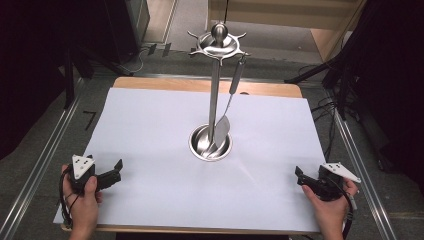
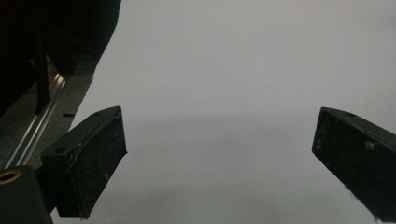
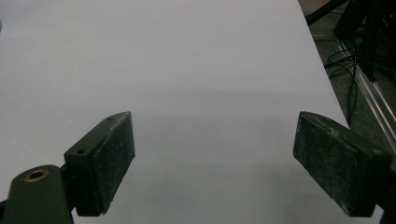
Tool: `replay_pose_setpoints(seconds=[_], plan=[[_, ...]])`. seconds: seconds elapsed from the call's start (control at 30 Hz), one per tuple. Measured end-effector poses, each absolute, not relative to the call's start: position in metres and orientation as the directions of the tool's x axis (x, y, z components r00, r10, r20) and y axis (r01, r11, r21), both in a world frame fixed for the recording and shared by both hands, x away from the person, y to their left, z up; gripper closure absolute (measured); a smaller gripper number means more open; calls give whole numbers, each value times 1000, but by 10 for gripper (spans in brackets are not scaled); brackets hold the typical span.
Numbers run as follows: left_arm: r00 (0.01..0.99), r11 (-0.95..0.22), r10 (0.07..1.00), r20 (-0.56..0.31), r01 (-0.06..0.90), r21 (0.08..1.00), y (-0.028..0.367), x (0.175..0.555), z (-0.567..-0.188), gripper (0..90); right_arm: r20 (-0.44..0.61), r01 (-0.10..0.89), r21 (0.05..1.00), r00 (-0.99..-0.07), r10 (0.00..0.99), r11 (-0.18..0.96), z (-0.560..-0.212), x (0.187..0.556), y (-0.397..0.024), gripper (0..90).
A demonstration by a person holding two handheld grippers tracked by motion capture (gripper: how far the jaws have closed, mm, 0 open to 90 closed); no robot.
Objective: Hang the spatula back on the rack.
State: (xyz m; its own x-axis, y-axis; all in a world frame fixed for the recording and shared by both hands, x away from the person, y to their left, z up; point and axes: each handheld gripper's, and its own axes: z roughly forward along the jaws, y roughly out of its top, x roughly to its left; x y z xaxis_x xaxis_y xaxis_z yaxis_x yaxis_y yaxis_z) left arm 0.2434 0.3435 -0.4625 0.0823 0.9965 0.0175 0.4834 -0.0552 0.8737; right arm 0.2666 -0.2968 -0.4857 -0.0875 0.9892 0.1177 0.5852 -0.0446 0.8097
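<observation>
A wooden table (image 1: pixel 150 82) is covered by a white sheet (image 1: pixel 150 130), and near its middle stands a shiny metal stand (image 1: pixel 215 95) with a round dish-shaped base (image 1: pixel 200 145) and a star-shaped top with a ball on it; from one arm of that top hangs a metal spatula (image 1: pixel 225 122), its blade down beside the post and just above the base. The left gripper (image 1: pixel 119 167) is held in the left hand (image 1: pixel 85 200) at the near left corner of the sheet, well apart from the stand; in the left gripper view its jaws stand wide apart with nothing between them, over bare white sheet (image 2: pixel 233 93), with the dark floor and a metal rail (image 2: pixel 37 126) off to one side. The right gripper (image 1: pixel 298 176) is held in the right hand (image 1: pixel 330 207) at the near right corner, also far from the stand; in the right gripper view its jaws are likewise spread wide and empty above the sheet (image 3: pixel 187 70), with cables (image 3: pixel 345 60) on the floor past the sheet's edge.
</observation>
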Motion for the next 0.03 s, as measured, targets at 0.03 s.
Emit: replay_pose_setpoints(seconds=[0.03], plan=[[82,-55,996,17,483,874,343,243,-462,38,118,585,810,-88,989,-45,-486,267,-297,129]])
